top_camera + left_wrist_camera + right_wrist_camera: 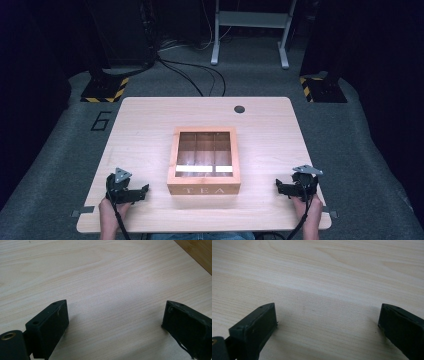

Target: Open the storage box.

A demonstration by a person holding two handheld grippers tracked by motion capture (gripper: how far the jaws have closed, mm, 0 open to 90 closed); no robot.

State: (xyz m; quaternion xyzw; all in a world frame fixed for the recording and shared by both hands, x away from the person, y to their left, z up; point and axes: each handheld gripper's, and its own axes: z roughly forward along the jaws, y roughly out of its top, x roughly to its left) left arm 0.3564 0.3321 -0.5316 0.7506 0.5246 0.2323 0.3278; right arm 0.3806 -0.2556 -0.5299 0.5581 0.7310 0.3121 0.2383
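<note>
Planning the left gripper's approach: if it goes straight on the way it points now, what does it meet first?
Probably the wooden tea box. The left gripper, jaws open and empty, points across the table toward the box's left side; bare tabletop lies between. It may pass just by the front corner.

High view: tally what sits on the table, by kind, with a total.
Wooden tea box: 1
Handheld tools: 2, the left tool and the right tool, both open and empty
Total: 3
</note>
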